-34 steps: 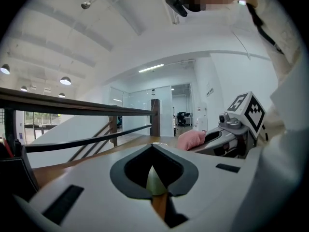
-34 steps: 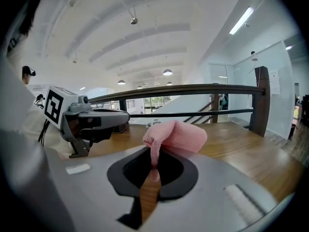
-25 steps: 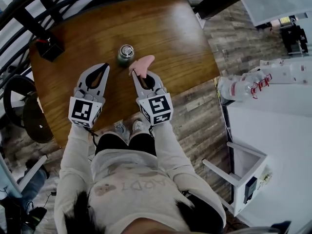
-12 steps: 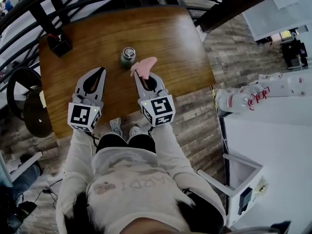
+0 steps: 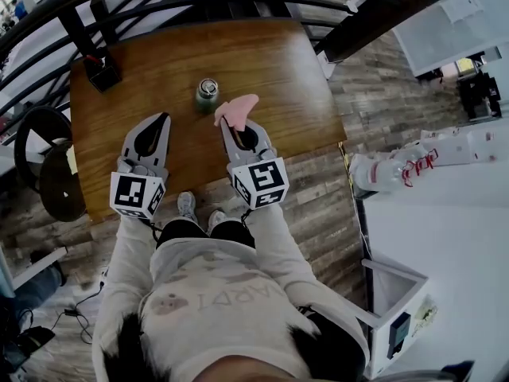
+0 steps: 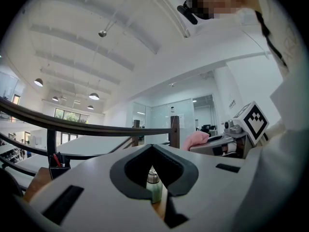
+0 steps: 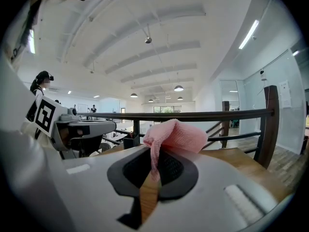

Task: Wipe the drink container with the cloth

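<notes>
Tipping threatens the drink container (image 5: 207, 94) ahead of your closed, empty left hand-held gripper (image 5: 162, 119) if your right hand-held gripper (image 5: 226, 124), pinching the cloth (image 5: 238, 107), pushes it unsteadied.

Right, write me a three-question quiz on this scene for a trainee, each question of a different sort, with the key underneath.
1. Fill the gap: the drink bottle stands upright on the ____ table.
2. The right gripper is shut on: A) the pink cloth; B) a pen; C) nothing.
3. True or false: the left gripper grips the drink bottle.

Key
1. wooden
2. A
3. False: its jaws are shut with nothing in them, and the bottle stands apart, beyond the tips.
</notes>
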